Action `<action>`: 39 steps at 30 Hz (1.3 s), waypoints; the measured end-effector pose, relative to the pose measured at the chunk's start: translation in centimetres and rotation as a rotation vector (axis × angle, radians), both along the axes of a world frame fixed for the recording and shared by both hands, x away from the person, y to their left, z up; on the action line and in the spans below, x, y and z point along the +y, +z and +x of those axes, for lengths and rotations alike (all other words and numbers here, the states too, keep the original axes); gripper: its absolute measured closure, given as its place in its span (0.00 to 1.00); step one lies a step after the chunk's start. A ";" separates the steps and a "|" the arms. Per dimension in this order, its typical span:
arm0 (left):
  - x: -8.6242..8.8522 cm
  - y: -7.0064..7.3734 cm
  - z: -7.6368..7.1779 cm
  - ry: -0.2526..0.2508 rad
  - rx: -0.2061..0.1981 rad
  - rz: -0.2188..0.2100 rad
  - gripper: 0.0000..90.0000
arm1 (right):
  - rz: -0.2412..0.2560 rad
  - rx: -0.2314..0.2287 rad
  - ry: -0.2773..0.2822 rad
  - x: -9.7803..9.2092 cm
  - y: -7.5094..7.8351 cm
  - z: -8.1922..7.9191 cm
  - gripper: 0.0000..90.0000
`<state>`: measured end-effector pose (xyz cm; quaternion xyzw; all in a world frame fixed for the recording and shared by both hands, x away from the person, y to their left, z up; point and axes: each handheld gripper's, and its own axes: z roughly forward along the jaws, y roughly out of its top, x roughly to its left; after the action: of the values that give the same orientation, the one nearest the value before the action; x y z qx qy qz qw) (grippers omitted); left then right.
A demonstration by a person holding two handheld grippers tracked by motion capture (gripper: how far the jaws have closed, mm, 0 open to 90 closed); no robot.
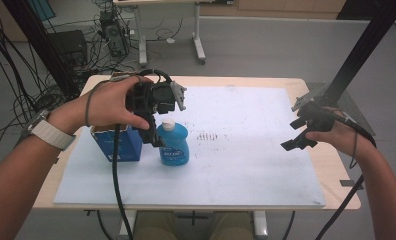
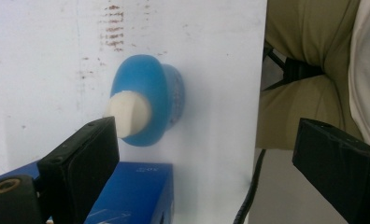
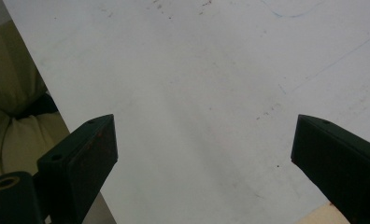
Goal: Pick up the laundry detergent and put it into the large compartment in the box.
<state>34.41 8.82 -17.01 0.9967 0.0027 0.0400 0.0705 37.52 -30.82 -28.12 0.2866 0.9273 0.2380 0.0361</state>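
The left hand-held gripper (image 1: 158, 127) hovers, jaws spread, just above the upright blue bottle (image 1: 174, 144) standing beside the blue box (image 1: 117, 143) at the bench's left, far from the right hand-held gripper (image 1: 298, 134), also spread.

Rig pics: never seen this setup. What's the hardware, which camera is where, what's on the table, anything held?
There is no robot arm. A person holds a two-jaw gripper in each hand and works at a table covered by a white sheet.

The high view looks down from above the person's side; the forearms come in from the bottom. The left gripper hangs over the objects, and the right gripper is off at the right edge.

The other two pictures come from cameras riding on the grippers, each looking along its own black jaws.

On the sheet stand a blue bottle with a white cap and, to its left, a blue box. In the left gripper view the bottle is seen from above, with the jaws wide apart above it.

Nothing is held. The right gripper's jaws are also open, over bare sheet.
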 end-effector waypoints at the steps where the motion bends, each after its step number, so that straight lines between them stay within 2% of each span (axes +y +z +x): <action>1: -0.1 0.0 0.1 -0.001 -0.001 0.000 0.08 | 0.000 -0.001 0.000 0.0 0.0 0.0 0.08; 21: -1.5 -1.4 2.8 -0.053 0.003 0.035 0.08 | 0.029 -0.003 -0.033 -0.7 0.0 -0.8 0.08; 31: -1.8 -2.2 3.5 -0.058 0.001 0.035 0.08 | 0.029 -0.001 -0.033 -0.7 0.0 -0.8 0.08; 39: -1.4 -2.8 4.3 -0.041 0.005 0.021 0.08 | 0.028 0.007 -0.037 -0.7 -0.2 -0.8 0.08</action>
<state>38.67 7.41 -19.83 0.9973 -0.0178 0.0363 0.0610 36.71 -31.56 -28.31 0.3048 0.9186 0.2494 0.0333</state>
